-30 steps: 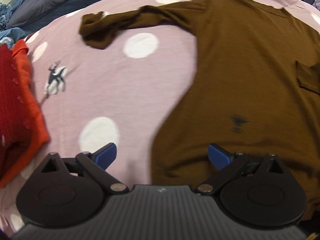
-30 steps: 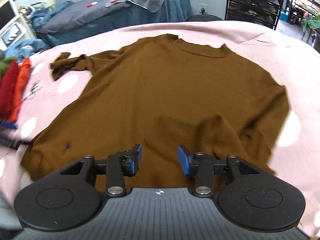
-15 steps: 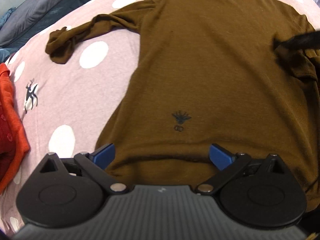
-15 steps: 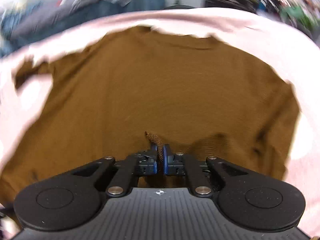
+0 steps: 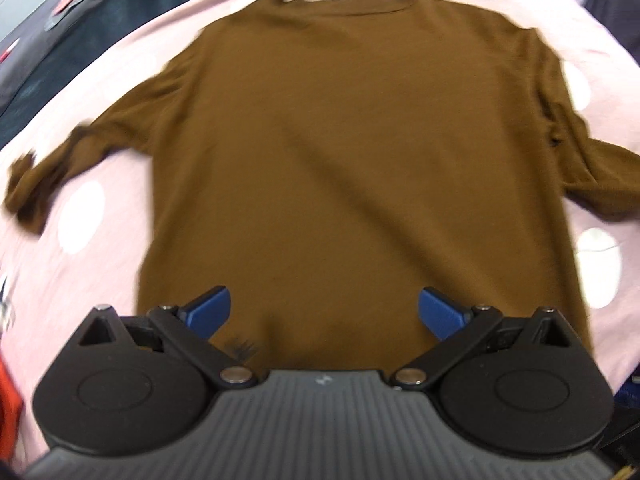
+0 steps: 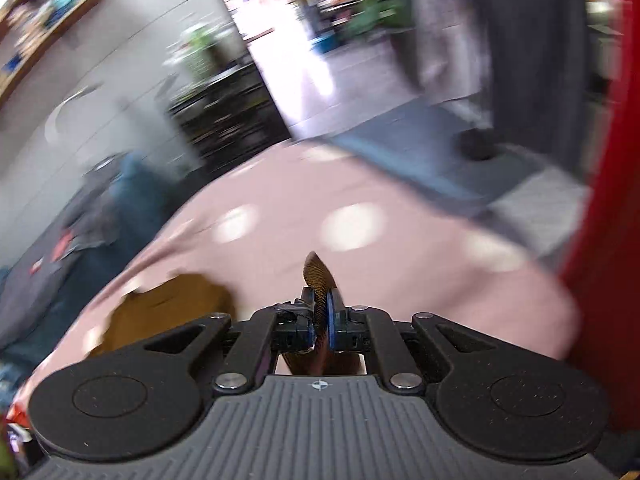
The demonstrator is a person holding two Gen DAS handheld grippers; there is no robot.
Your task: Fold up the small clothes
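Matt brown knit sweater [image 5: 360,140], ribbed cuff [image 6: 318,276] (blurred), seemingly soft pink cloth cover [image 5: 100,280]

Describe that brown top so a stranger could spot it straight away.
Find the pink bedcover with white dots; the brown long-sleeved top lies spread flat across its middle, neckline at the far end. Nothing else on the cover is plain brown, and the right hand-held gripper pinches its ribbed cuff.

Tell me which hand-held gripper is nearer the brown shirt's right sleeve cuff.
Right. The right hand-held gripper is shut on the ribbed cuff, which pokes up between its pads. The left hand-held gripper is open over the brown shirt hem, touching no sleeve.
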